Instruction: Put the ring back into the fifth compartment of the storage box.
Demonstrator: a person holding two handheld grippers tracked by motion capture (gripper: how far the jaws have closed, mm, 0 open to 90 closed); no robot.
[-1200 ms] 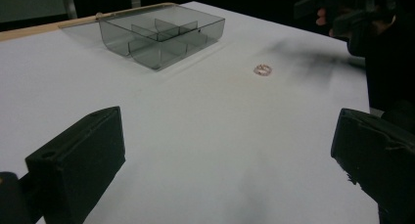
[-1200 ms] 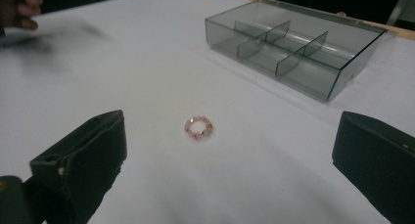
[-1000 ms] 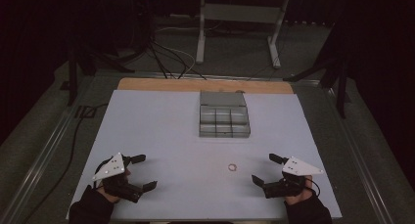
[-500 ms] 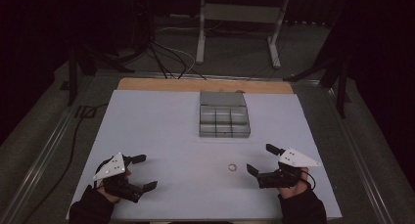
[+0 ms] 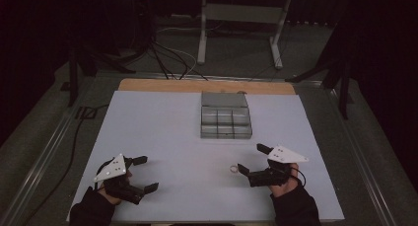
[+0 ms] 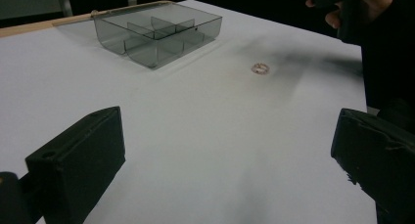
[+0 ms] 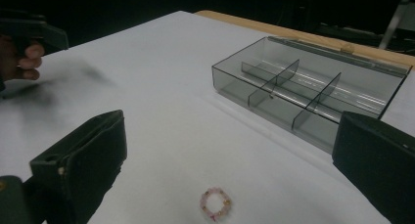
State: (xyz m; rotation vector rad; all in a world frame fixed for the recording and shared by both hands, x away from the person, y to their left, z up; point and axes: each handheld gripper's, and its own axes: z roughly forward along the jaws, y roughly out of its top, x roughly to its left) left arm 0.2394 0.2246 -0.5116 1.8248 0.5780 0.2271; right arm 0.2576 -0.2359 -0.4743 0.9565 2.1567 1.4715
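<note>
The right gripper [image 5: 252, 163] has its jaws spread wide with nothing between them, resting low over the table [image 5: 162, 127] at about 4 o'clock from the table's centre. Just beside its forward jaw tip, toward 9 o'clock, lies a small beaded ring [image 5: 233, 169], flat on the white surface and untouched. In the right gripper view the beaded ring [image 7: 215, 203] sits between the two black jaws near the bottom edge, and here its make shows: pale pink and clear beads with a few amber ones, strung in a closed loop. The high view gives only a faint pale circle.

The left gripper [image 5: 144, 173] sits at about 8 o'clock, jaws also wide apart and empty, well apart from the ring. In the left gripper view the ring [image 6: 260, 68] appears far ahead, toward 1 o'clock, as a tiny reddish loop on bare table.

At 12 o'clock from the ring stands a smoky clear organiser box [image 5: 225, 120], its lid open. The right gripper view shows the box [image 7: 303, 92] with thin dividers forming compartments, all looking empty, and a hinge strip along the far wall. The left gripper view adds the other hand [image 6: 352, 9] at the upper right, while the right gripper view catches fingers [image 7: 22, 57] at its left edge.
</note>
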